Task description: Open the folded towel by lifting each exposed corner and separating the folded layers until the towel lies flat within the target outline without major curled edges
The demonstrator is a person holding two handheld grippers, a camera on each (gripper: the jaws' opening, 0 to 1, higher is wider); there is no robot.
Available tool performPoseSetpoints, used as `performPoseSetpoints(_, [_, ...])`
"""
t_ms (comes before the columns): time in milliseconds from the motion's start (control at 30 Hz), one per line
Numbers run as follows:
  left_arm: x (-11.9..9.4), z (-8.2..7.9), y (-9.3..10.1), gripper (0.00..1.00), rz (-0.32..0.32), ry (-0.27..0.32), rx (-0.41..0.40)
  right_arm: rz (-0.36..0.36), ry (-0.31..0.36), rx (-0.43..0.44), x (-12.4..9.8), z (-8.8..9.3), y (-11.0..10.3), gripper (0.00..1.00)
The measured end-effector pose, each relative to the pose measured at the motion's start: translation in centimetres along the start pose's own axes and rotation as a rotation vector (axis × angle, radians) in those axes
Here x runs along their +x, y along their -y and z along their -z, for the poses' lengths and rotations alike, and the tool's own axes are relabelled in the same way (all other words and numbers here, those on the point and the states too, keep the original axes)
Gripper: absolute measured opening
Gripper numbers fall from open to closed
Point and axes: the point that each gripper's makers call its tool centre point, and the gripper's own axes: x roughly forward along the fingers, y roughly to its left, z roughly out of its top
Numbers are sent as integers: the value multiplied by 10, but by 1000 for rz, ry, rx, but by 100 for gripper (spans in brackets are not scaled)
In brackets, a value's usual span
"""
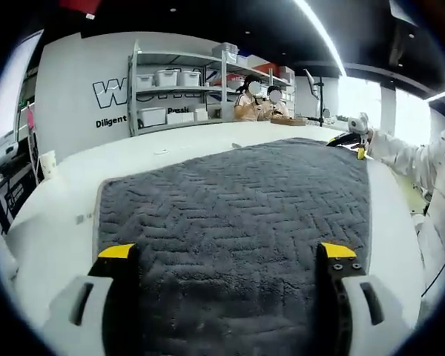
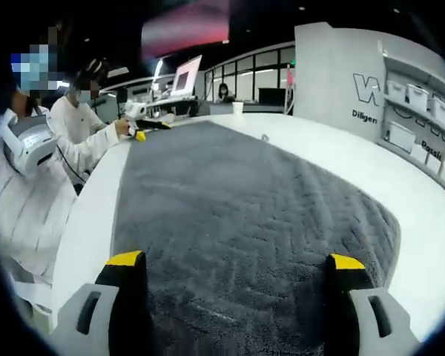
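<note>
The grey towel (image 1: 237, 222) is seen spread across the white counter (image 1: 52, 237), filling the middle and lower part of the left gripper view and of the right gripper view (image 2: 245, 222). It appears largely opened: one broad layer with a herringbone texture is seen, and its visible edges lie close to the surface, so most of the unfolding is judged to be done. No target outline can be made out, so placement within it cannot be confirmed; only checking and smoothing of edges seems to be left. The left hand-held gripper (image 1: 228, 256) is held wide apart above the towel's near part, with nothing clamped. The right hand-held gripper (image 2: 236, 263) is likewise spread wide over the towel, empty; whether its tips touch the cloth cannot be told.
</note>
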Motion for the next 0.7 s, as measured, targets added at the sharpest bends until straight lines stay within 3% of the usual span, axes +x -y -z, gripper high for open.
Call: performPoseSetpoints(700, [-5, 3, 1, 97, -2, -1, 4, 3, 7, -6, -4, 3, 0, 100])
